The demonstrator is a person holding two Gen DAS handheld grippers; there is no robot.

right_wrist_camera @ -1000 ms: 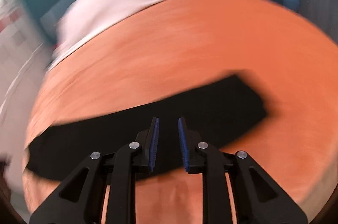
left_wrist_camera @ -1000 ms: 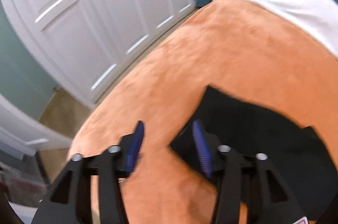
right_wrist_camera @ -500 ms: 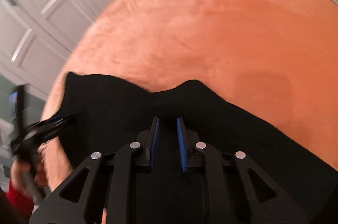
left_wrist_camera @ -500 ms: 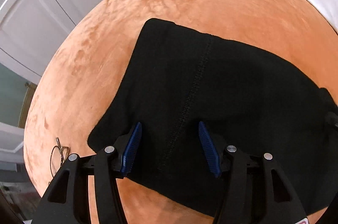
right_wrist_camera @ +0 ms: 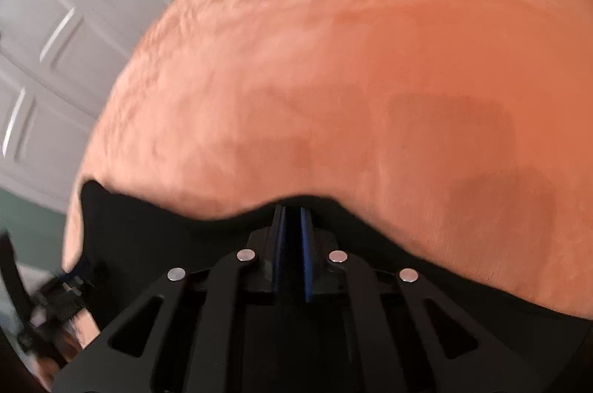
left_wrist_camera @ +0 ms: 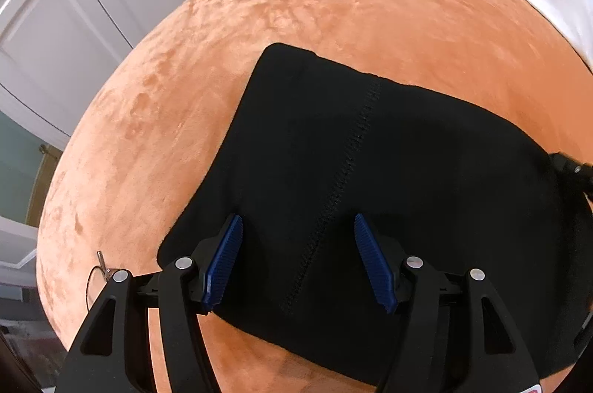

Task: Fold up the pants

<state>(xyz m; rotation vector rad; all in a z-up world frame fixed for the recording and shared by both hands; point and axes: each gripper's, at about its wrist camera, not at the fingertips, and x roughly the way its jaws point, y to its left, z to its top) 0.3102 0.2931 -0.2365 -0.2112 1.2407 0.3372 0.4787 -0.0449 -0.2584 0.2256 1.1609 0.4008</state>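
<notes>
A: Any writing legible?
B: None; one pair of black pants (left_wrist_camera: pixel 389 178) is laid flat on orange blanket (left_wrist_camera: pixel 296 7); left gripper (left_wrist_camera: pixel 296 259) opening above it, nothing pinched
A: Rt view?
B: right gripper (right_wrist_camera: pixel 292 245) closing on pants' far edge; glasses (left_wrist_camera: pixel 97 272) seen in left view only

One pair of black pants (left_wrist_camera: pixel 389 170), one orange blanket (left_wrist_camera: pixel 333 4), two grippers (blue-padded) (left_wrist_camera: pixel 296 263) (right_wrist_camera: pixel 292 245), one pair of glasses (left_wrist_camera: pixel 97 272)

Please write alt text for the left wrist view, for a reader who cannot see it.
Black pants lie flat on an orange blanket, and the left gripper hangs over them, its jaws opening with nothing pinched. White closet doors stand behind.
</notes>
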